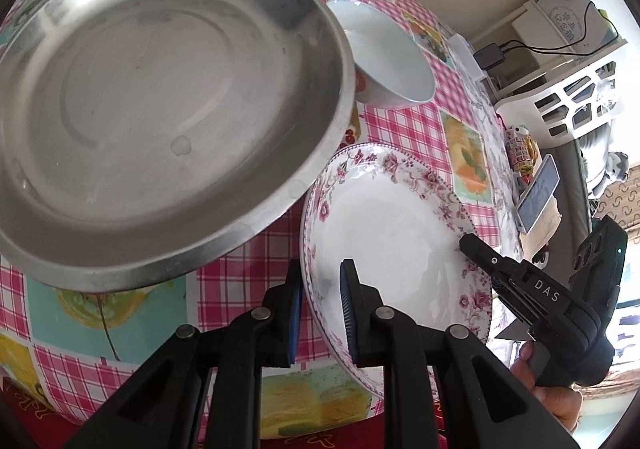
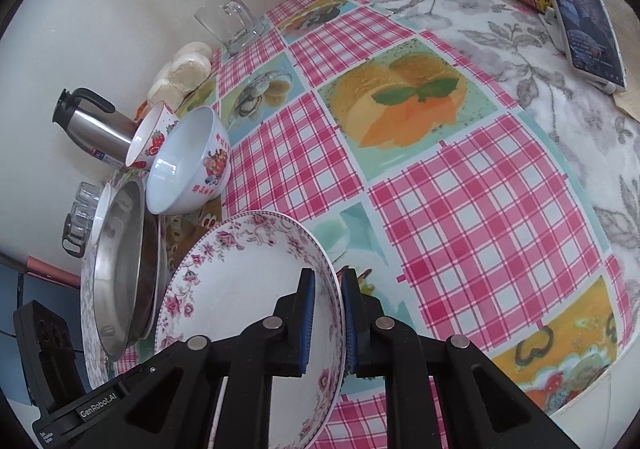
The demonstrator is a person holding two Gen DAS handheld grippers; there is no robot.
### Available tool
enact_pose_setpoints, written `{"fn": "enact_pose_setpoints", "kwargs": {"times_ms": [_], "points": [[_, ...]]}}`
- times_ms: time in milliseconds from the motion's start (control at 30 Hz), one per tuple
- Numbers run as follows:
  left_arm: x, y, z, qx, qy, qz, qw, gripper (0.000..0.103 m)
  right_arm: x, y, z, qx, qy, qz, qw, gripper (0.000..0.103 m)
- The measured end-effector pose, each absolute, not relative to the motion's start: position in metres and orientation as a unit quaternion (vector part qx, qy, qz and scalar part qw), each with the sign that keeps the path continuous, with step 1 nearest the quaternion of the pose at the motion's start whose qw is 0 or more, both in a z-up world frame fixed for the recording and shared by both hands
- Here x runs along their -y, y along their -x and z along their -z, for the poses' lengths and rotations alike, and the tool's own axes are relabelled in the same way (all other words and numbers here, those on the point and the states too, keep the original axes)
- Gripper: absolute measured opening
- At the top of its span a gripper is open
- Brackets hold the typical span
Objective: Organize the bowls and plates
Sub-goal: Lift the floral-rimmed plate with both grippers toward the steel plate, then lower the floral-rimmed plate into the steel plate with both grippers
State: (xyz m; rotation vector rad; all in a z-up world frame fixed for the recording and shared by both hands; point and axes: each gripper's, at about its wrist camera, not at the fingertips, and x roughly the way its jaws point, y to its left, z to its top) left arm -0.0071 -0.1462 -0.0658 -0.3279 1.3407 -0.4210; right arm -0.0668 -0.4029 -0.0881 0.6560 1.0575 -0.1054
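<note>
A: Where is the flowered plate (image 2: 240, 309) now?

B: Tilted above the checked tablecloth (image 2: 460, 229), just beside the steel dish (image 1: 160, 109). The right gripper (image 2: 326, 313) is clenched on its rim, one pad inside and one outside.

A: And the left gripper (image 1: 320, 305)?

B: It straddles the opposite rim, one pad on each side. I cannot tell whether they press the plate.

A: How will it handle?

B: It looks like glazed ceramic: stiff, smooth and glossy, so probably slippery, fairly heavy for a rim pinch, and likely to chip on a knock. The rim is the only hold; ribbed blue pads (image 2: 307, 321) should help.

A: The other pieces?

B: The steel dish is round, dull-shiny and shallow with a rolled edge, probably light and tough. A white bowl (image 1: 384, 53) with red print sits behind it, deep and thin-walled, surely fragile too.
</note>
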Motion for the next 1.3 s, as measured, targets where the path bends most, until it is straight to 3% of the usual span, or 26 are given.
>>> {"fn": "enact_pose_setpoints", "kwargs": {"times_ms": [667,1300], "points": [[0.150,0.013,0.022,-0.540,0.155,0.246,0.790,0.018,0.412,0.088,0.043,-0.422,-0.307,0.051,0.852,0.015],[0.102,0.004,-0.009,-0.480,0.207,0.230,0.821,0.018,0.375,0.066,-0.005,-0.375,-0.265,0.017,0.888,0.015]]}}
